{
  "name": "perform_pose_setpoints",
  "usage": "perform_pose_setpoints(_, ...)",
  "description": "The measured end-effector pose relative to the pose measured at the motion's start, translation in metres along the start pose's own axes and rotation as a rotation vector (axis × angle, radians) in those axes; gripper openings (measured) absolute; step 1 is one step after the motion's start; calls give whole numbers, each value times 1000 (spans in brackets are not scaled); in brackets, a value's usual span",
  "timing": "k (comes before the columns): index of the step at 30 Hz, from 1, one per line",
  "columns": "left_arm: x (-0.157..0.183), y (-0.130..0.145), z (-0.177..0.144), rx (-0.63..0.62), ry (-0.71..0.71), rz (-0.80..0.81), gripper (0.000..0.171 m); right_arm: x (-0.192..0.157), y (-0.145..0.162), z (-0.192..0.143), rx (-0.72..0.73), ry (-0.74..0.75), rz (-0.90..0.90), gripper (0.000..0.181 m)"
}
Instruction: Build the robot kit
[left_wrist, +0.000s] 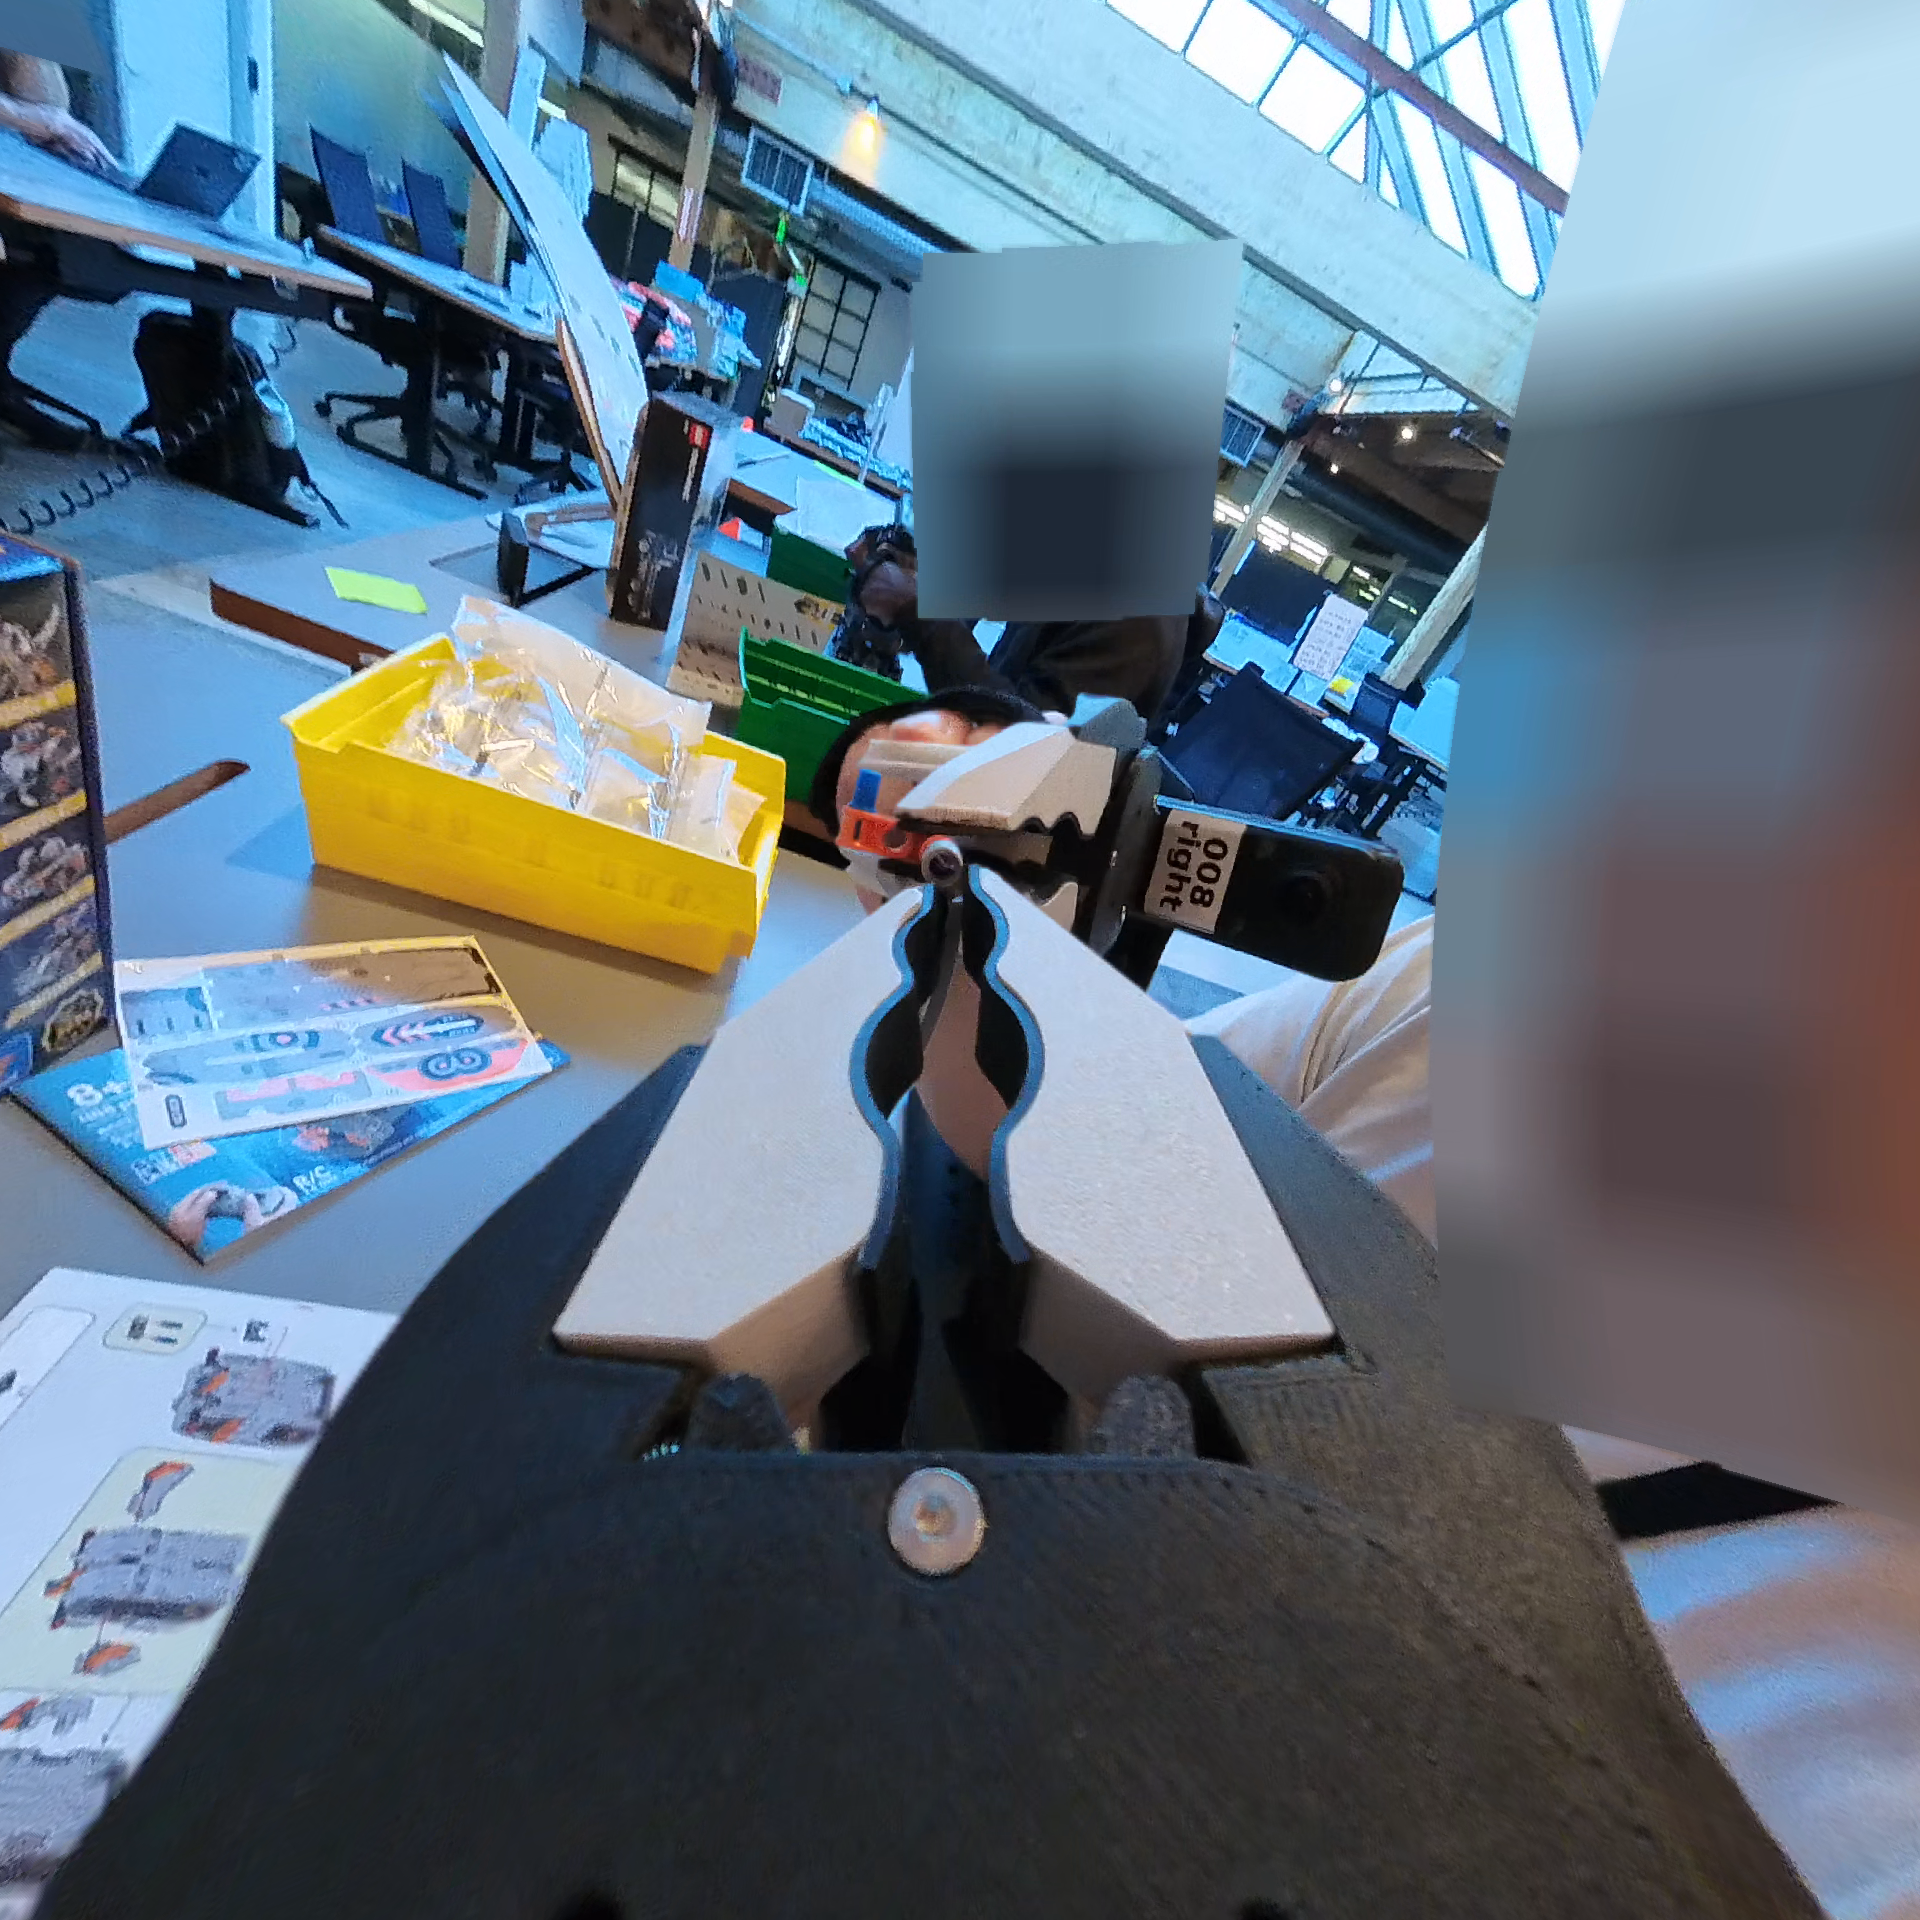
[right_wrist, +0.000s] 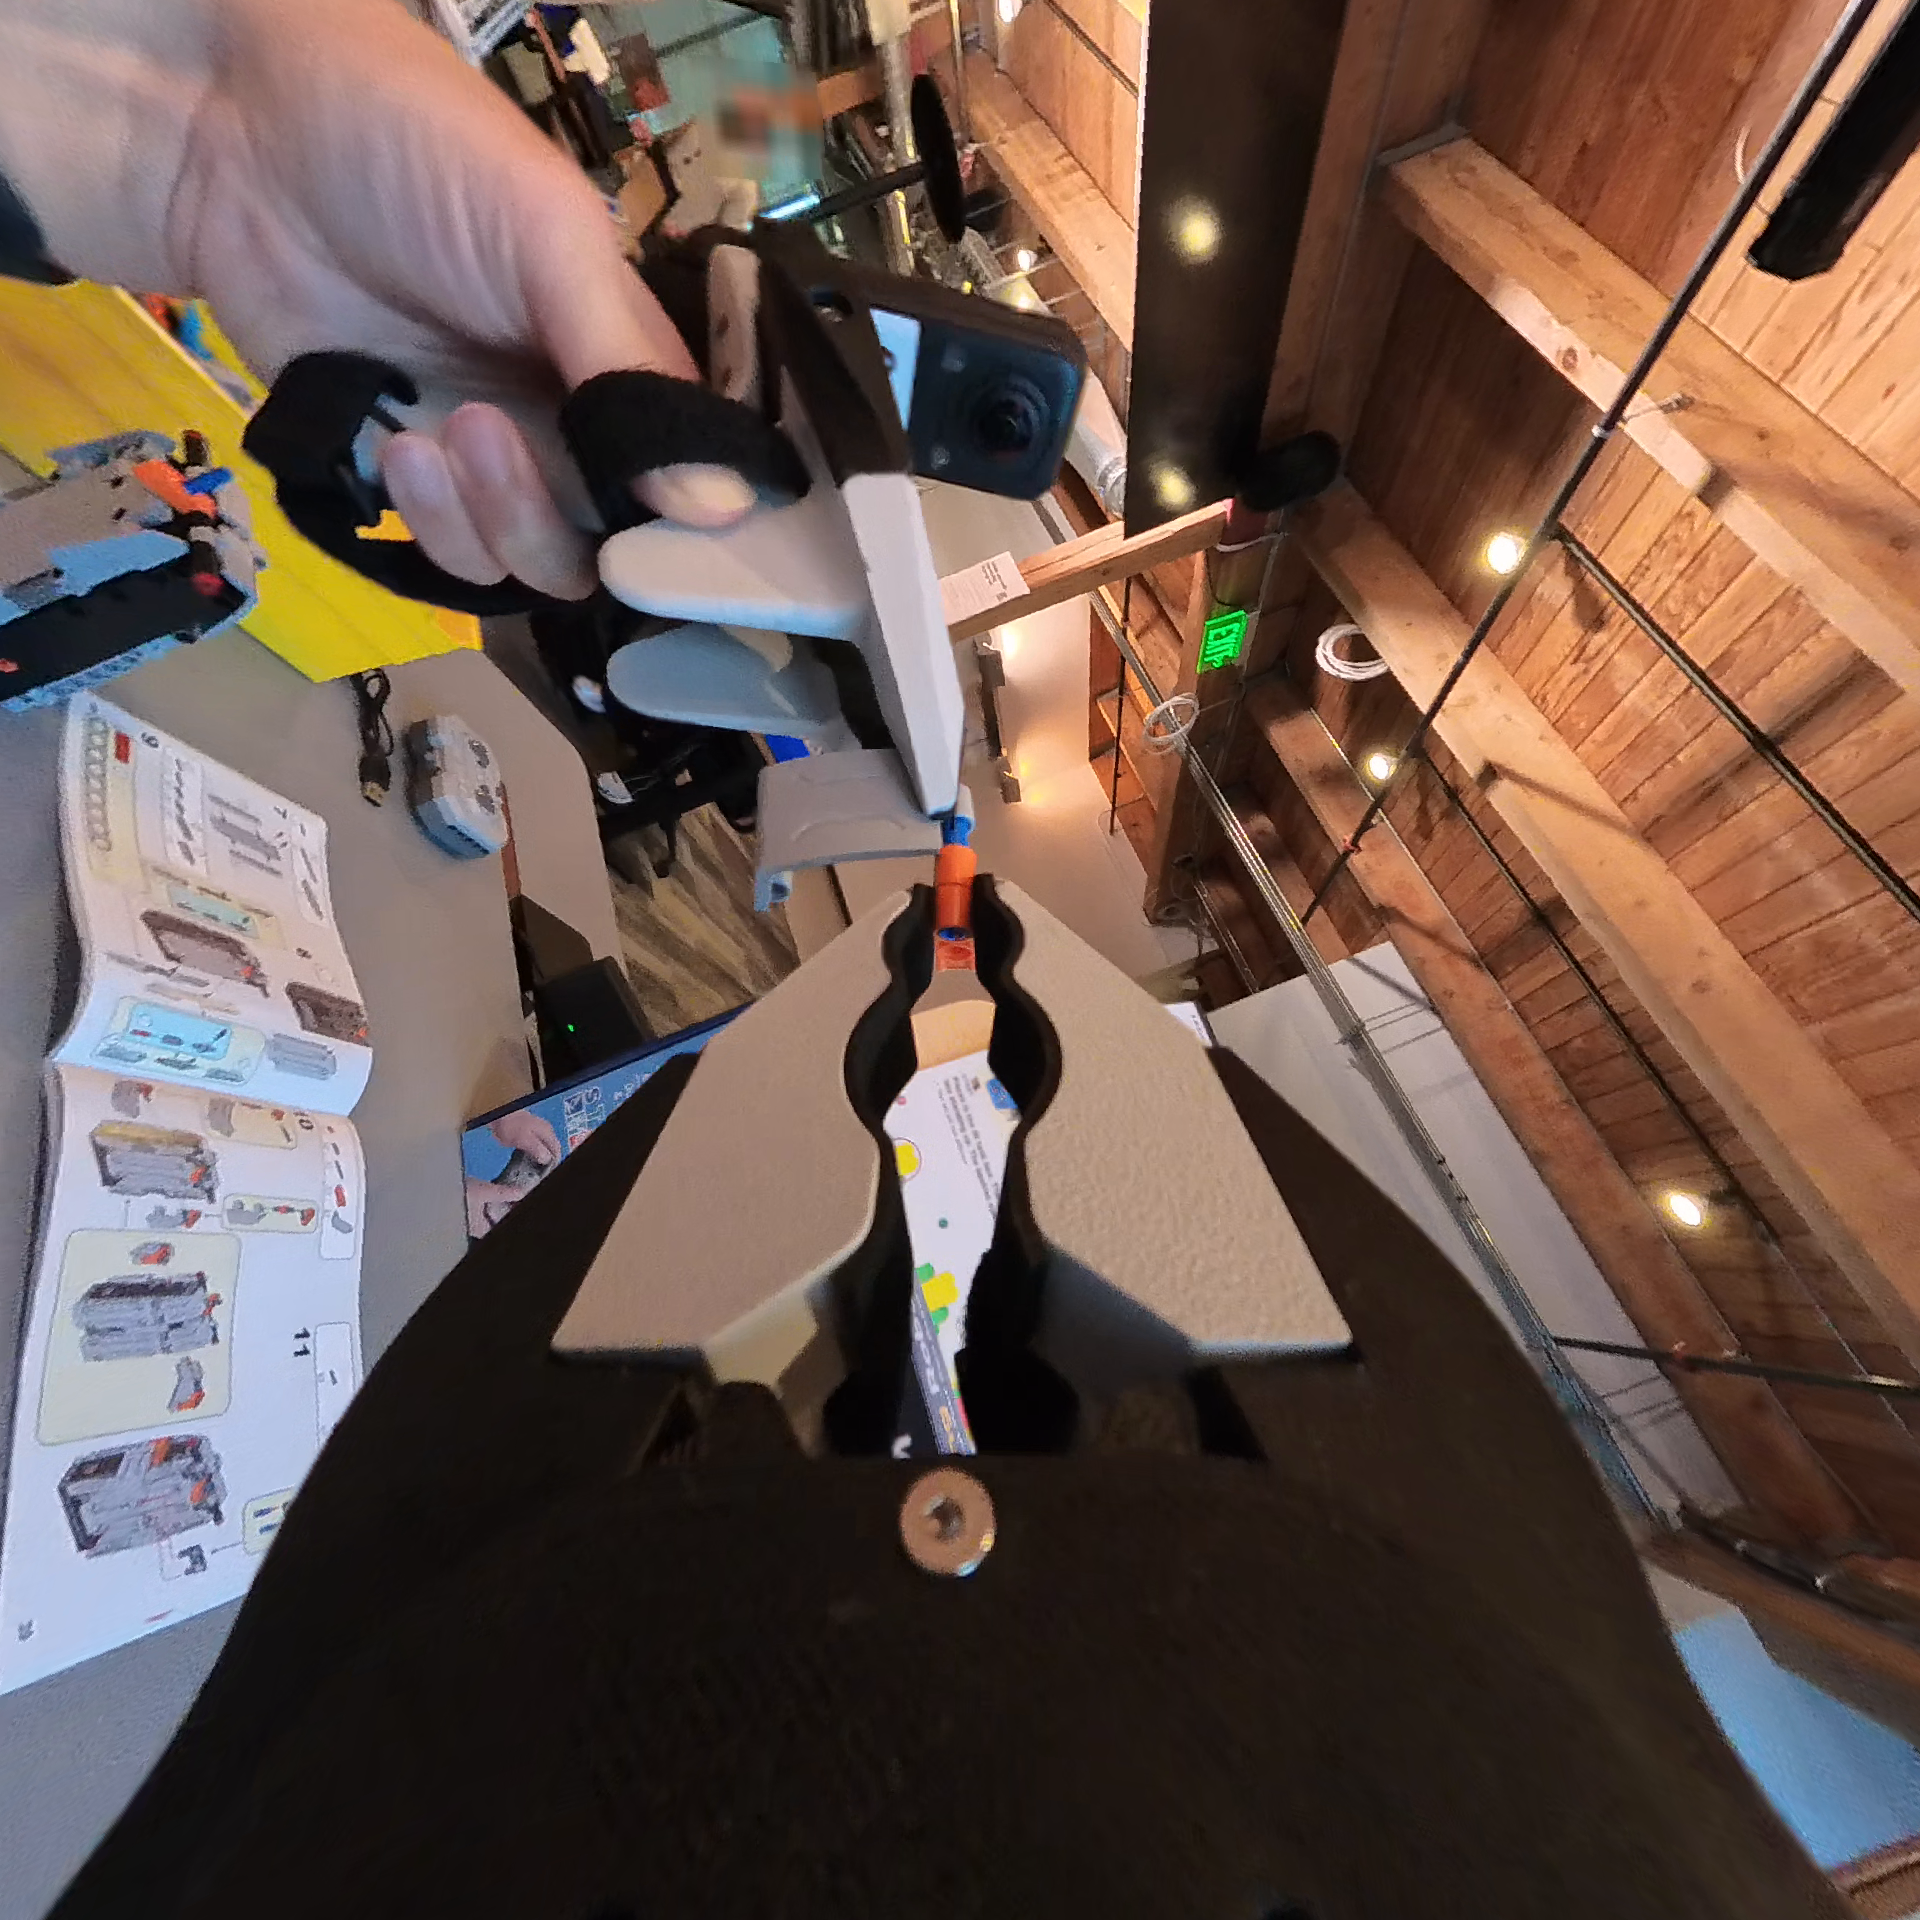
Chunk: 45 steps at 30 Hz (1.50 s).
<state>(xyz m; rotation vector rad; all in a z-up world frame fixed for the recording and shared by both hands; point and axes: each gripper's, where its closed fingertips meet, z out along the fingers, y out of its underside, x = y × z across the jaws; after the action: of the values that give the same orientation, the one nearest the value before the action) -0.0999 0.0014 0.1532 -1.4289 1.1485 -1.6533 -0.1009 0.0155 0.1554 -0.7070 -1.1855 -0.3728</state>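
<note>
Both claws meet tip to tip in the air above the counter (left_wrist: 208, 862). Left claw (left_wrist: 943, 883) is nearly closed, its tips pinching a small dark pin (left_wrist: 942, 858) whose round end shows just past them. Right claw (right_wrist: 953, 914) is also nearly closed, gripping an orange connector piece (right_wrist: 952, 906) with a blue peg (right_wrist: 957, 829) at its far end; that peg reaches the tips of the left claw straight ahead. From the left wrist view the orange piece sits just left of the pin, touching or nearly so.

Left of the left claw and well apart, a yellow bin (left_wrist: 520, 842) holds clear plastic bags (left_wrist: 582, 727), with a sticker sheet (left_wrist: 322, 1029) nearer. Left of the right claw, an open instruction booklet (right_wrist: 197, 1143) lies flat, and beyond it rests a partly built grey brick model (right_wrist: 114, 561).
</note>
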Motion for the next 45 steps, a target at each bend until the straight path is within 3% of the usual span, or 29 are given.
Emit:
perform_pose_setpoints(13, -13, 13, -2, -84, -87, -1, 1, -15, 10, 2, -35, -81, -48, 6)
perform_pose_setpoints(28, -17, 9, -13, -58, -104, -4, 1, -19, 8, 14, -49, -107, 202, 5)
perform_pose_setpoints(36, -19, 25, -13, -149, -103, -25, 1, -32, 10, 11, -44, -164, 88, 6)
perform_pose_setpoints(45, -18, 23, -18, -143, -110, -3, 1, -33, 7, 15, -30, -163, 157, 5)
